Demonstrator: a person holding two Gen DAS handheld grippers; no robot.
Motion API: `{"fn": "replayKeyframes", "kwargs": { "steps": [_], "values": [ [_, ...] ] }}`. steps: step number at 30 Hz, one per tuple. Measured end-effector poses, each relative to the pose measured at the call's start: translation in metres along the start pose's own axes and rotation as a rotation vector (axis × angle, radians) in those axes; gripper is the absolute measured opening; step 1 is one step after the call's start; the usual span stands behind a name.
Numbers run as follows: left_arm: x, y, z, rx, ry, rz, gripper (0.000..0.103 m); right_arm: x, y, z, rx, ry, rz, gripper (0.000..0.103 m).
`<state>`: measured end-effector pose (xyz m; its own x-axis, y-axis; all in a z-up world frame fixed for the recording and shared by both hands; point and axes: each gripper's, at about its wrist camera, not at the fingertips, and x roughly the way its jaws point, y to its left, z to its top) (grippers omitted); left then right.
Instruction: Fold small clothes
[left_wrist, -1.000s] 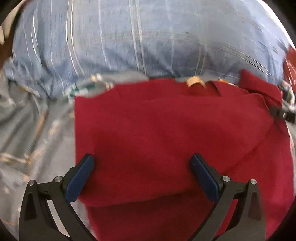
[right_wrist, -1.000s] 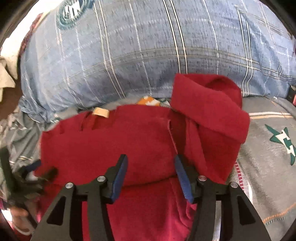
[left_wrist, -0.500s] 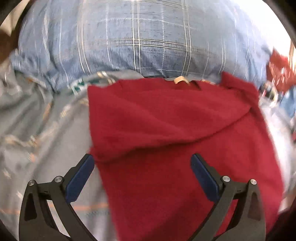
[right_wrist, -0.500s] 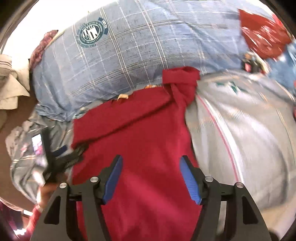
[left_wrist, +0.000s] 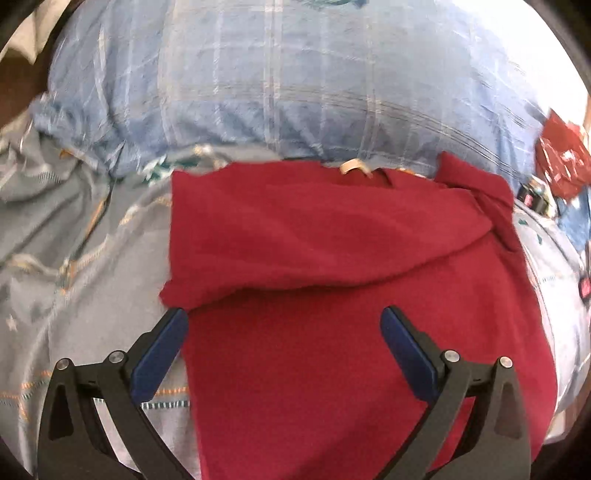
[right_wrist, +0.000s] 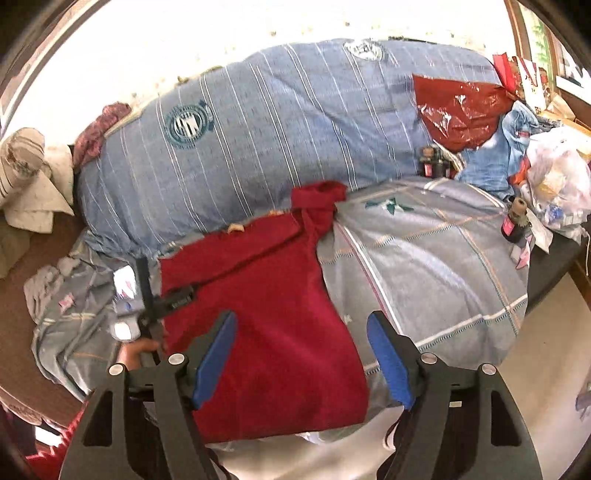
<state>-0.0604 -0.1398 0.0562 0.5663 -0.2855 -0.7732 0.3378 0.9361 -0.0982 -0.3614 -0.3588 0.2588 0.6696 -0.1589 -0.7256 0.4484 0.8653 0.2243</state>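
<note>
A dark red shirt (left_wrist: 332, 266) lies flat on the grey bedsheet (left_wrist: 74, 280), its collar end toward the blue pillow. Its left sleeve side is folded over the body; the right sleeve (right_wrist: 317, 201) is bunched near the pillow. The shirt also shows in the right wrist view (right_wrist: 266, 314). My left gripper (left_wrist: 284, 339) is open and empty, hovering over the shirt's left middle. My right gripper (right_wrist: 301, 350) is open and empty, raised well above the shirt's lower part. The left gripper shows in the right wrist view (right_wrist: 166, 299) at the shirt's left edge.
A large blue plaid pillow (right_wrist: 258, 140) lies behind the shirt. A red plastic bag (right_wrist: 458, 107), small bottles (right_wrist: 432, 162) (right_wrist: 513, 218), blue cloth and a white bag (right_wrist: 557, 177) sit at the right. The bed edge and floor (right_wrist: 546, 350) are at the lower right.
Both grippers have pulled back and up from the shirt, the right one much farther, so more of the bed shows. The left sleeve fold stays in place.
</note>
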Motion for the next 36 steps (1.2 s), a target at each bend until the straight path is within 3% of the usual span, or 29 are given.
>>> {"fn": "replayKeyframes", "kwargs": {
  "steps": [4, 12, 23, 30, 36],
  "values": [
    [0.008, 0.011, -0.001, -0.074, 0.029, -0.011, 0.103, -0.004, 0.002, 0.002, 0.003, -0.007, 0.017, 0.075],
    [0.008, -0.001, -0.004, 0.001, 0.020, -0.004, 0.103, 0.017, -0.009, -0.005, 0.038, 0.046, 0.013, 0.075],
    [0.005, 0.000, 0.000, -0.003, 0.011, 0.019, 0.103, 0.024, -0.014, -0.003, 0.035, 0.056, 0.021, 0.075],
    [-0.011, -0.005, 0.005, 0.027, -0.021, -0.007, 0.103, 0.062, -0.005, 0.003, -0.004, 0.121, 0.041, 0.076],
    [-0.029, -0.009, 0.028, 0.067, -0.053, 0.045, 0.103, 0.110, 0.013, 0.005, -0.129, 0.181, 0.043, 0.076]
  ]
}}
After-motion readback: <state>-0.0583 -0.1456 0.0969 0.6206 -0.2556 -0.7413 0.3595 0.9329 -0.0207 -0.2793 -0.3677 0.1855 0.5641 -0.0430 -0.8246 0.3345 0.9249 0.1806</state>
